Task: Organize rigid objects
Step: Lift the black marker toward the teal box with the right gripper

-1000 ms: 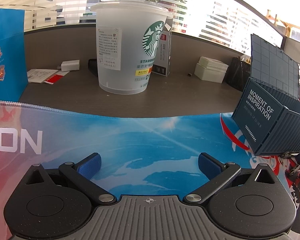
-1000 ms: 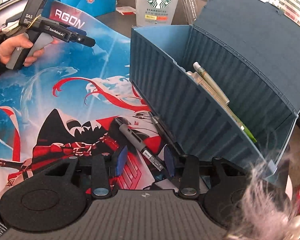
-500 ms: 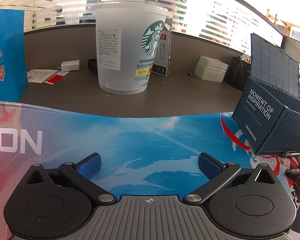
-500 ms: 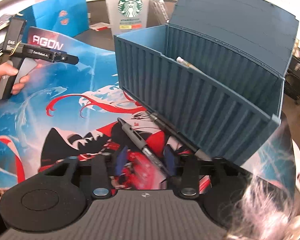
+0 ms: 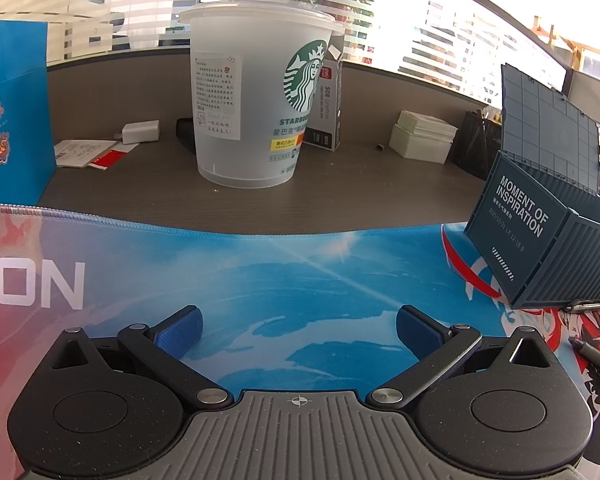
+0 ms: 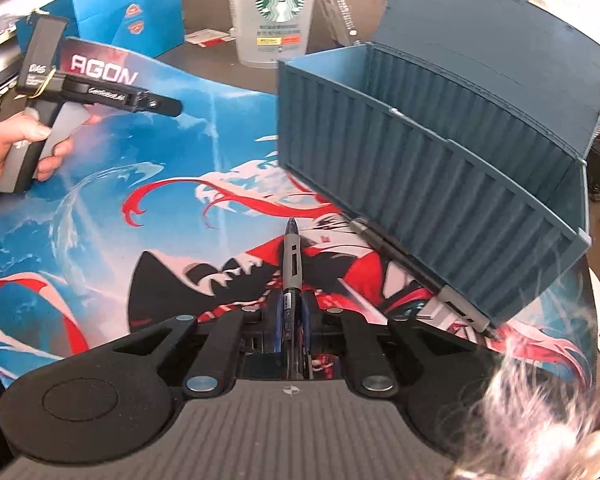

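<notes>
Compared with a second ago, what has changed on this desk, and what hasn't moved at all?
The right gripper has closed its jaws on the grey pen, which lay slanted and loose between them before and now points straight ahead. Its view has swung, so the blue box looks lower and more side-on. Unchanged: the left gripper stays open and empty over the mat, the cup stands put, and the second pen still lies against the box.

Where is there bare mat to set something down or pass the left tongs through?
Free: the blue mat between the open left tongs and the cup. Crowded: beside the container box, where a pen lies along its wall and the right tongs grip another pen.
</notes>
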`<state>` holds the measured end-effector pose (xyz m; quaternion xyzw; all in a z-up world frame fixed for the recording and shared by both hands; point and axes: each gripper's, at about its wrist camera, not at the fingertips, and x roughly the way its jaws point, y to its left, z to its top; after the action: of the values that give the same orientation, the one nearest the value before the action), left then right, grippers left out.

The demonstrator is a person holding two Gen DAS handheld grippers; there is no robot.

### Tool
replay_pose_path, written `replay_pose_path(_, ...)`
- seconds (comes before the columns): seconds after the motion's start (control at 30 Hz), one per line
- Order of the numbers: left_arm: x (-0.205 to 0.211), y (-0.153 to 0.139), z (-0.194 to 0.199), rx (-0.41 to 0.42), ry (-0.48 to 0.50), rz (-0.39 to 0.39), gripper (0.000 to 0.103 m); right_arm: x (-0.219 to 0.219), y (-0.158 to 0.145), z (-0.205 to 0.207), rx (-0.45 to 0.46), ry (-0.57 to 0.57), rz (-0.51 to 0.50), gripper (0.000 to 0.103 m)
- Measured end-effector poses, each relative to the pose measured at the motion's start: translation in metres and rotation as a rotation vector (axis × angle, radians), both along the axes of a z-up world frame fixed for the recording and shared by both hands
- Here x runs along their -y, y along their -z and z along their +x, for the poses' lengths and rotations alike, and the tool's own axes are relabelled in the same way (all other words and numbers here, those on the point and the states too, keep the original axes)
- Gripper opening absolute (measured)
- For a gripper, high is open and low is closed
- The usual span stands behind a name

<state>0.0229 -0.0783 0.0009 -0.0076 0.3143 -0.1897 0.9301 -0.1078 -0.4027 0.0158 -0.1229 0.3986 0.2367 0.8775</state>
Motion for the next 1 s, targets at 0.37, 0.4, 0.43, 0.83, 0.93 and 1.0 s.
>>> replay_pose_path(0.37, 0.001, 0.000, 0.000, 0.000, -0.001, 0.005, 0.103, -0.012, -0.027, -0.001, 0.002, -0.049, 0.040, 0.009)
replay_pose_path(0.4, 0.001, 0.000, 0.000, 0.000, -0.001, 0.005, 0.103, -0.013, -0.031, 0.000, 0.006, -0.053, 0.042, 0.009)
replay_pose_path(0.43, 0.000, 0.000, 0.000, 0.000, -0.001, 0.005, 0.103, -0.013, -0.036, 0.001, 0.012, -0.058, 0.041, 0.009)
replay_pose_path(0.83, 0.001, 0.001, -0.001, 0.001, -0.001, 0.015, 0.103, -0.006, -0.090, 0.022, 0.116, -0.082, -0.039, 0.009)
replay_pose_path(0.93, 0.002, 0.000, -0.001, 0.002, -0.001, 0.018, 0.103, 0.001, -0.103, 0.031, 0.140, -0.073, -0.051, 0.009)
replay_pose_path(1.0, 0.002, 0.000, -0.001, 0.002, -0.001, 0.021, 0.103, 0.004, -0.110, 0.036, 0.158, -0.069, -0.059, 0.009)
